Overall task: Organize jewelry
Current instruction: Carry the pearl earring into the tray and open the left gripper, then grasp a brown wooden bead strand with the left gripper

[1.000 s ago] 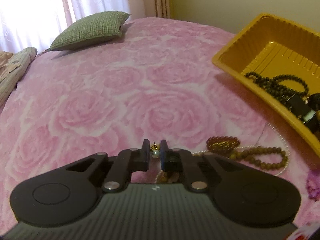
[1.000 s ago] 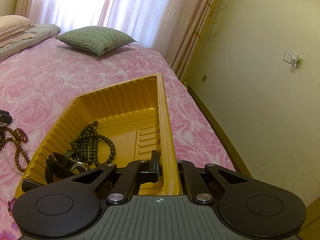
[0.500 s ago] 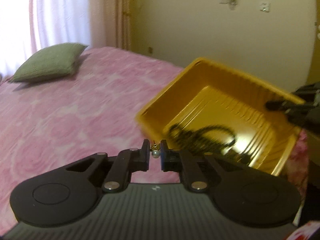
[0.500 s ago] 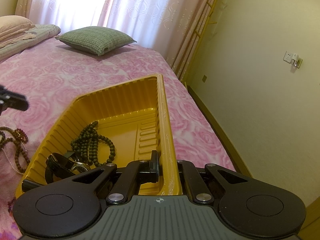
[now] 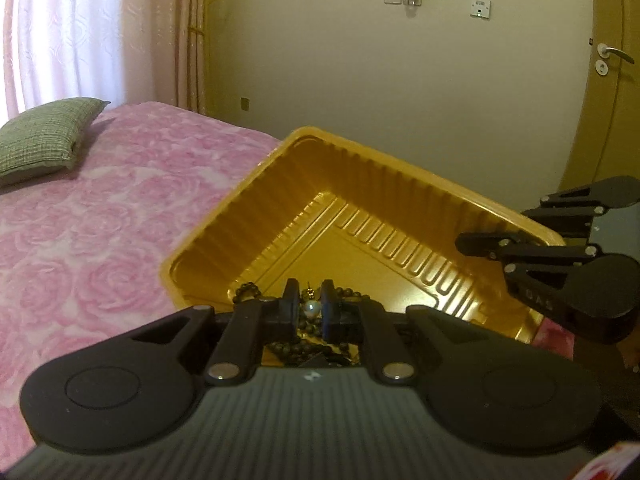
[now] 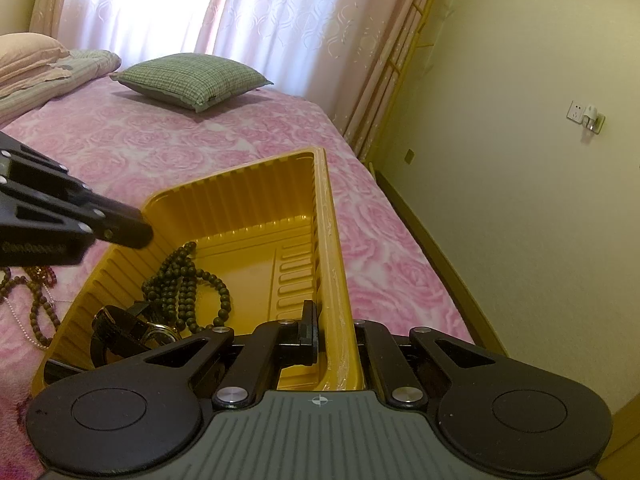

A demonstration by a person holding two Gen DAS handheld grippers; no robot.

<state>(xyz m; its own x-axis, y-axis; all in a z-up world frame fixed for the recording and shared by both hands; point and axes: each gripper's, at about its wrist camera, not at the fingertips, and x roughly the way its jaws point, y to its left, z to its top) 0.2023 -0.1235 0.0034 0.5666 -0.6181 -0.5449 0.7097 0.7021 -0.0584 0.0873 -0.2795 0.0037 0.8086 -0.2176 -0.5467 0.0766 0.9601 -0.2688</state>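
Note:
My left gripper hovers over the near corner of the yellow tray, and its jaws are opening. A pearl earring with a gold hook still sits between the pads. The same left gripper shows in the right wrist view above the tray's left wall. My right gripper is shut on the tray's right wall, one finger inside and one outside. It appears as the right gripper at the tray's far rim. A dark bead necklace and a black strap watch lie inside.
Loose brown bead strands and a thin pearl chain lie on the pink rose bedspread left of the tray. A green checked pillow rests near the curtains. The bed's edge, a wall and a door are beyond the tray.
The left gripper has swung right and upward from above the bedspread to over the tray, carrying the earring. The right gripper and the tray have stayed still.

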